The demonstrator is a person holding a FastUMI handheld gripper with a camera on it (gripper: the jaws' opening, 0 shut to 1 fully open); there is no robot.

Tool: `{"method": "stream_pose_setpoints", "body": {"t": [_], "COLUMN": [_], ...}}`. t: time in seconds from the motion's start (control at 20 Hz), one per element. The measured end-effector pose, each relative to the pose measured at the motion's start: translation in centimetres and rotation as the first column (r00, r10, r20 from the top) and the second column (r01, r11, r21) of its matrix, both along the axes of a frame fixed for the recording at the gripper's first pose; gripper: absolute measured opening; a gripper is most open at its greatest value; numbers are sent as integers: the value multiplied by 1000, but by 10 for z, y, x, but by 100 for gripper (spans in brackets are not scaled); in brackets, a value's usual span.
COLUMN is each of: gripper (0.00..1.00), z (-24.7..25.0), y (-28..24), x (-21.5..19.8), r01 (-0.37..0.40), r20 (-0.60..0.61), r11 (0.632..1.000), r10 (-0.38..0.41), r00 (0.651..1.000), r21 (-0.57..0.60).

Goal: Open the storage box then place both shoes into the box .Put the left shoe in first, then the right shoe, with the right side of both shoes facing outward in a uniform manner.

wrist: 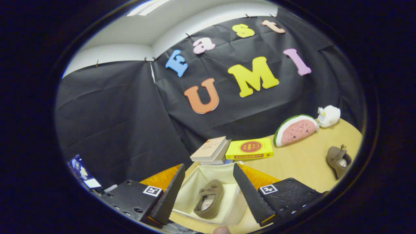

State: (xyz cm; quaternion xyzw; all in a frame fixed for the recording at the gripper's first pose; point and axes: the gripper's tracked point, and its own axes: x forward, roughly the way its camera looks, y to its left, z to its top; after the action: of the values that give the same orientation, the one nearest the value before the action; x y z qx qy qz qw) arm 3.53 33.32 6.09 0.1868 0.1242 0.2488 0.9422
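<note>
1. Right now my gripper hangs tilted above the table, its fingers spread wide apart with nothing held between them.
2. Between the fingers, and lower down, I see the open storage box, cream inside with orange walls showing at either side behind the fingers.
3. One brown shoe lies on the box floor, roughly midway between my fingers and touching neither.
4. A fingertip of a person pokes in just under the box's near edge.
5. The second brown shoe sits on the bare table well off to the right of the box, near the table's rounded edge.
6. Just beyond the box's far wall lie a tan book stacked on another book, and a yellow book beside them; the stack stands close against that far wall.
7. Farther back, by the black cloth wall, a watermelon-slice plush leans next to a small white plush.
8. Open wooden surface stretches between the box and the loose shoe, with nothing lying on it.
9. Left of the box, past the table, a lit screen glows low against the cloth.
</note>
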Motion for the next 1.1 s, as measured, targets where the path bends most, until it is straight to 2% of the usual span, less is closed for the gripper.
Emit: {"method": "stream_pose_setpoints", "body": {"t": [0.3, 0.55, 0.7, 0.85, 1.0, 1.1], "gripper": [93, 93, 93, 93, 93, 93], "z": [-8, -38, -62, -101, -151, -185], "y": [-116, -250, -328, -381, -396, -402], "x": [5, 28, 42, 56, 66, 72], "r01": [30, 160, 256, 299, 239, 201], "r20": [121, 155, 157, 88, -56, -142], "r11": [984, 950, 910, 865, 866, 859], "r10": [-9, -121, -215, -289, -292, -299], "r00": [993, 980, 964, 953, 955, 944], "r21": [-174, -267, -325, -402, -439, -471]}}
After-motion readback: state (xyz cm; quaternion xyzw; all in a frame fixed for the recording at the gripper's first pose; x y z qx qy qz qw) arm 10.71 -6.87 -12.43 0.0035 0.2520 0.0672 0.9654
